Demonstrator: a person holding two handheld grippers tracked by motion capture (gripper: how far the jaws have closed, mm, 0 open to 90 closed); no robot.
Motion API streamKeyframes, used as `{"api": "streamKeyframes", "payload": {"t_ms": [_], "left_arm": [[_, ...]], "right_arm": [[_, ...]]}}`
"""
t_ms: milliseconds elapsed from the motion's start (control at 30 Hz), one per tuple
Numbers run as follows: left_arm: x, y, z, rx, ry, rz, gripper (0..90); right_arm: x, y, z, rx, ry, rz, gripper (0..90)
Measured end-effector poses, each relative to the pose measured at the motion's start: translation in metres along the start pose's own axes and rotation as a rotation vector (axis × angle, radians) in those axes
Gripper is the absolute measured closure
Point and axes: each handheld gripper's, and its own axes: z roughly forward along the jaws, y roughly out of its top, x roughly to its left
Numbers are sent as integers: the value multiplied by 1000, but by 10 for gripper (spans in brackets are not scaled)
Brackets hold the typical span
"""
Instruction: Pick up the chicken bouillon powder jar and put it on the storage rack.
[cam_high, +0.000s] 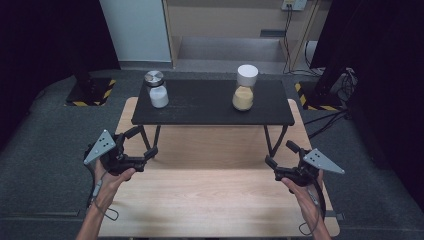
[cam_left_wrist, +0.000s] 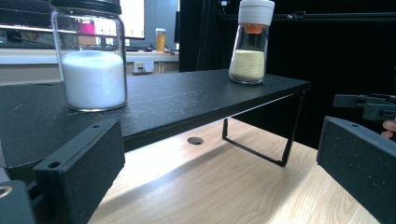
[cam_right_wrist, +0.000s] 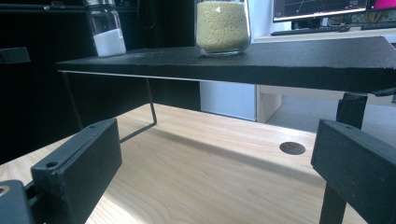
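Your left gripper (cam_high: 141, 141) hangs over the wooden table (cam_high: 210, 200) with its jaws spread wide and nothing between them; your right gripper (cam_high: 281, 154) is just as wide open and empty. Ahead of both, a black shelf (cam_high: 210, 107) stands on thin legs on the table. In the left gripper view the near jar of white powder (cam_left_wrist: 93, 70) sits just beyond and above the left jaw, and its dark lid is cut off by the top edge. Farther off to the right stands the jar of yellow grains (cam_left_wrist: 249, 51), tall, clear glass, with a white cap over an orange collar. In the right gripper view that jar rises straight ahead, above the jaws, and its cap is cropped away. What the powder and grains are, you cannot tell.
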Motion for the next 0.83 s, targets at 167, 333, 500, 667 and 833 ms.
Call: {"api": "streamKeyframes", "payload": {"t_ms": [167,333,500,667,833], "left_arm": [[0,0,3,12,-6,3,1],[-1,0,3,15,-8,5,2],[-1,0,4,20,-11,8,2],[0,-1,4,13,-14,1,4],[0,-1,5,15,-18,-1,4]], "right_arm": [[1,1,0,-1,7,-8,22],[2,0,1,2,13,-9,22],[2,-1,2,-5,25,-26,32],[1,-4,4,-18,43,-37,36],[0,-8,6,-49,73,-24,53]]}}
